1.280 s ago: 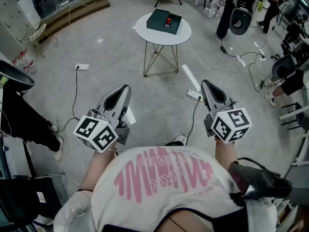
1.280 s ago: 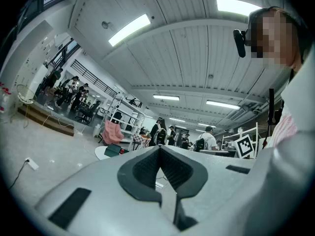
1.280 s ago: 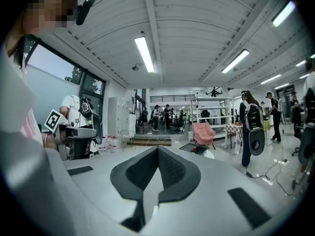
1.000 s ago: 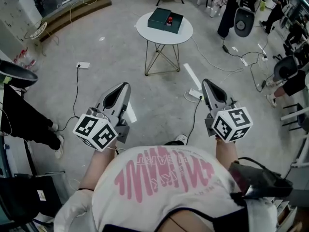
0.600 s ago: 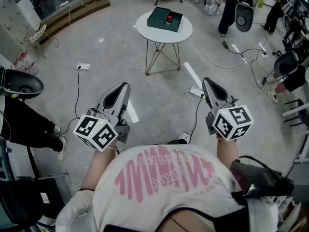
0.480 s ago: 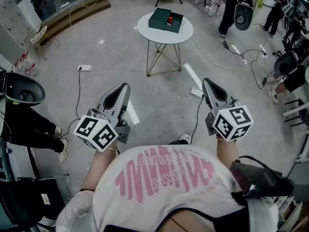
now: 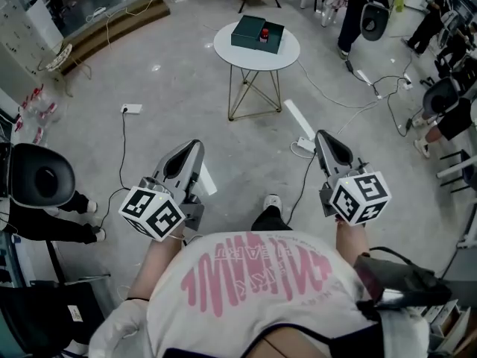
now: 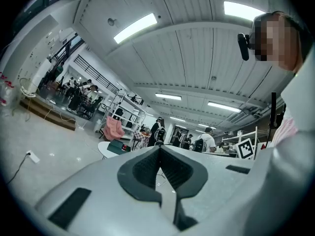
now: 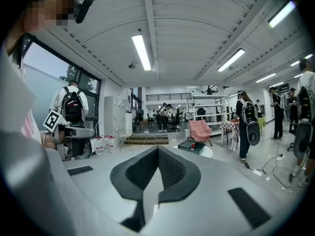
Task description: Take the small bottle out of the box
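Head view: one box [image 7: 252, 33] sits on one round table [image 7: 287, 54], straight ahead and well apart from both grippers, with open floor between. One bottle [image 7: 264, 33], red-topped, stands at the box's right side. It is too small to confirm its long axis, though it appears upright. The left gripper [image 7: 195, 145] and right gripper [image 7: 321, 134] are held side by side, and the box lies roughly midway between their lines. The bottle sits slightly toward the right gripper's side, so neither hand is clearly nearer. Judgement: both must be carried forward to the table before any reach is possible.

Left gripper view: the left gripper [image 8: 159, 148] has its jaws pressed together with nothing between them. The box [image 8: 118, 146] and bottle [image 8: 123, 148] appear far off, just left of the jaw line, on the table [image 8: 102, 149].

Right gripper view: the right gripper [image 9: 158, 149] also has its jaws together and empty. The box [image 9: 188, 145] and bottle [image 9: 192, 146] appear far off, just right of the jaw line, on the table [image 9: 206, 152].

Count: two grippers, one table, one box, one bottle. The bottle has not yet been taken out.
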